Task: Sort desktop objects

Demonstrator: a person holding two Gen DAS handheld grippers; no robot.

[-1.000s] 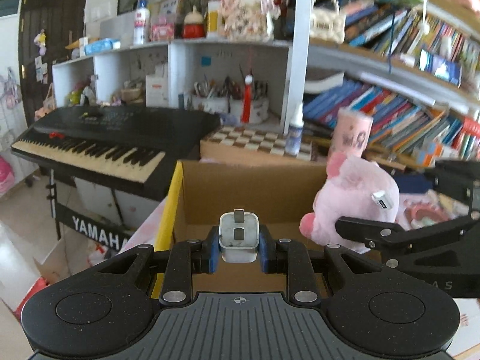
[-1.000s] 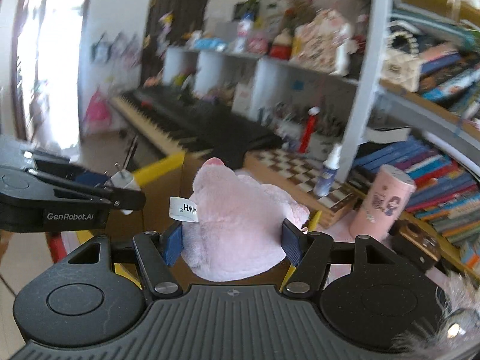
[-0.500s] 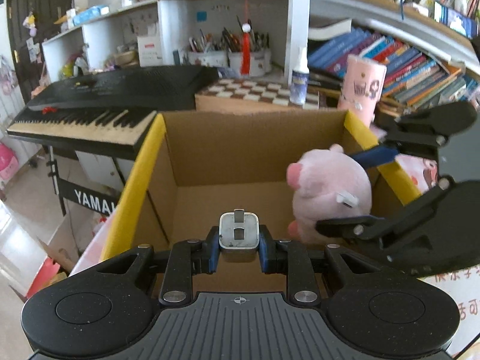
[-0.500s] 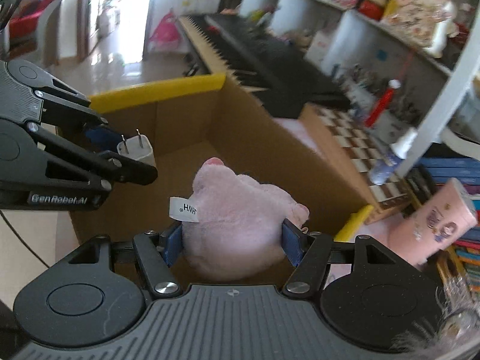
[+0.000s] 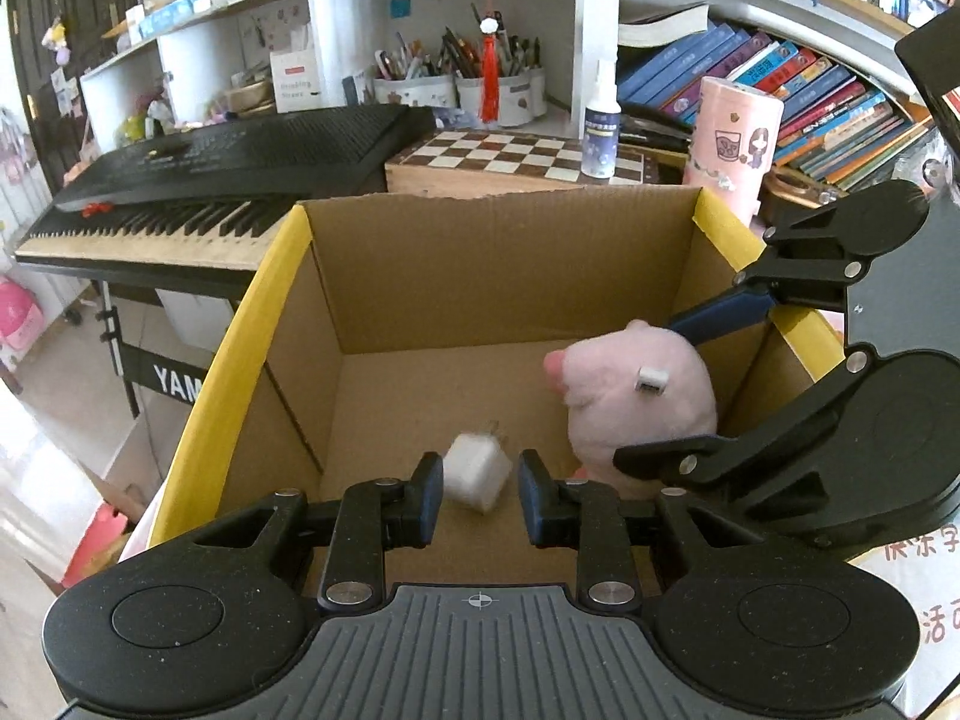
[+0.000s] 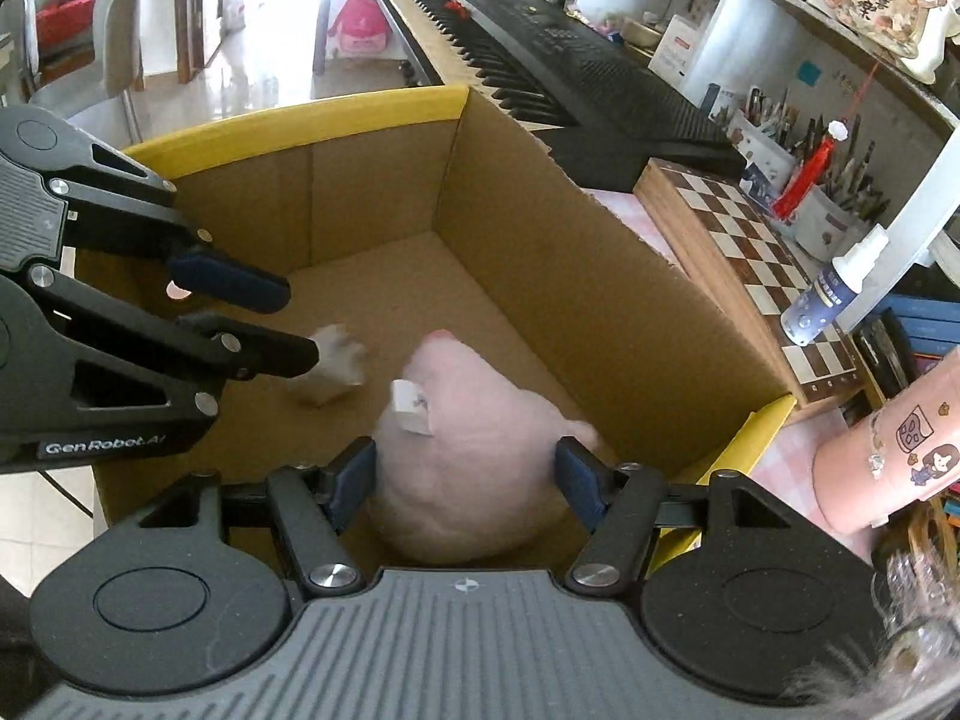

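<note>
Gripping the soft pink plush pig over the brown corrugated cardboard box, the right claw stays clamped, while the left claw, just opening, stands apart around the blurred white square plug.

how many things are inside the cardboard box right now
2. A white charger plug is in front of the left tool, blurred; a pink plush toy sits between the right tool's pads. The box's near corners are hidden.

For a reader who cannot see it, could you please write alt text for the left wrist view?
The left gripper stands open over a cardboard box, a blurred white plug adapter loose between its fingers. To the right, the right gripper clamps a pink plush toy inside the box. Behind stand a keyboard, chessboard and bookshelves.
</note>
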